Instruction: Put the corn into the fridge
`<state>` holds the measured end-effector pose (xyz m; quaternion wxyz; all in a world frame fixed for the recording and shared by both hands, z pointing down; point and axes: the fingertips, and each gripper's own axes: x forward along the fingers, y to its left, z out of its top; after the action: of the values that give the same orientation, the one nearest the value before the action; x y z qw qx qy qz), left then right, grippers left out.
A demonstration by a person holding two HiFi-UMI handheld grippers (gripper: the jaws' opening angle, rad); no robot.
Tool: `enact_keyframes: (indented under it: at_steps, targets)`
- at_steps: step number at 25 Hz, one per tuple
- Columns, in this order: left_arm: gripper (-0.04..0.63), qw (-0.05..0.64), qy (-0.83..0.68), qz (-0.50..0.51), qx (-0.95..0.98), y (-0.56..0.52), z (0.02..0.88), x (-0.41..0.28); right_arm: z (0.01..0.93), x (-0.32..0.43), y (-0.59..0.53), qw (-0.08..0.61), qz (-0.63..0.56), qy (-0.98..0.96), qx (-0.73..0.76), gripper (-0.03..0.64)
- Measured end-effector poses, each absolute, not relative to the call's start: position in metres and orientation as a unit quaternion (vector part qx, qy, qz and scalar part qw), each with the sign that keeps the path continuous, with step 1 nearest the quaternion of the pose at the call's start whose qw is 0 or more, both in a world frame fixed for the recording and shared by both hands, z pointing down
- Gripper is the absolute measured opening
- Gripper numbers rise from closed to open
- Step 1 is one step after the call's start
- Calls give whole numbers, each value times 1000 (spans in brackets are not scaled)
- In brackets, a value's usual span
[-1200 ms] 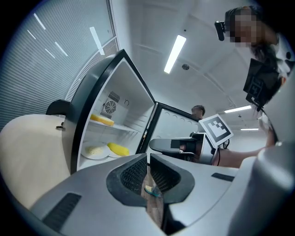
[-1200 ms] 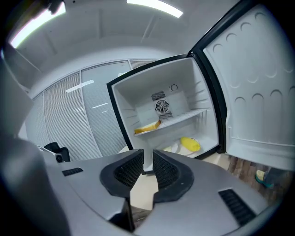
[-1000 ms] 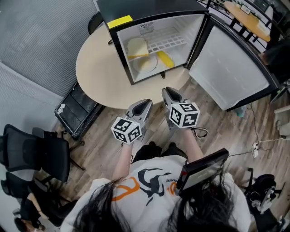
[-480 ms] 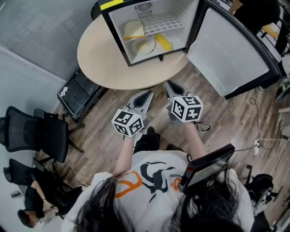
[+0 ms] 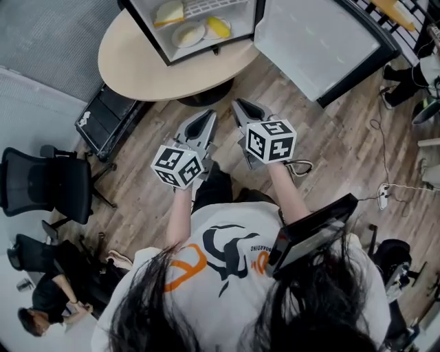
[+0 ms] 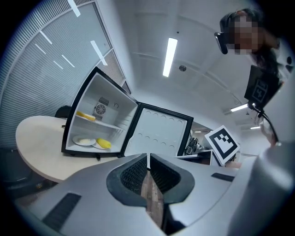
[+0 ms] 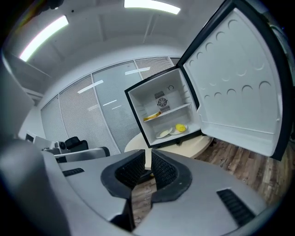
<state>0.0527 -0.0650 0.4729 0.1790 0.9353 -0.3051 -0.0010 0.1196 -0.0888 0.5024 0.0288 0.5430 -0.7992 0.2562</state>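
The yellow corn (image 5: 218, 26) lies on the floor of the open mini fridge (image 5: 141, 20), beside a white plate (image 5: 189, 33). The fridge stands on a round beige table (image 5: 137, 65), its door (image 5: 316, 38) swung wide to the right. My left gripper (image 5: 207, 117) and right gripper (image 5: 240, 106) hover side by side over the wooden floor, short of the table's edge, both shut and holding nothing. In the left gripper view the corn (image 6: 104, 143) shows far beyond my left gripper (image 6: 148, 159). The right gripper view shows the corn (image 7: 180, 127) past my right gripper (image 7: 148, 162).
A flat pale-yellow item (image 5: 170, 12) rests on the fridge's upper shelf. A black cart (image 5: 110, 117) stands under the table's left side and a black office chair (image 5: 48, 182) further left. A person sits at the lower left (image 5: 41, 302). Cables (image 5: 385, 192) trail on the floor at right.
Both grippers have drawn back from the table together, and the fridge and table have slid toward the top of the head view. The jaws stay shut and the corn stays in the fridge.
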Motion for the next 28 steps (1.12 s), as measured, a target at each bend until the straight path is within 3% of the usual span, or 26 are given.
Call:
enact_keyframes:
  at_steps: [28]
  targets:
    - [14, 161, -319, 12, 934, 31, 469, 60, 485, 115, -9, 1, 259, -814, 520, 35]
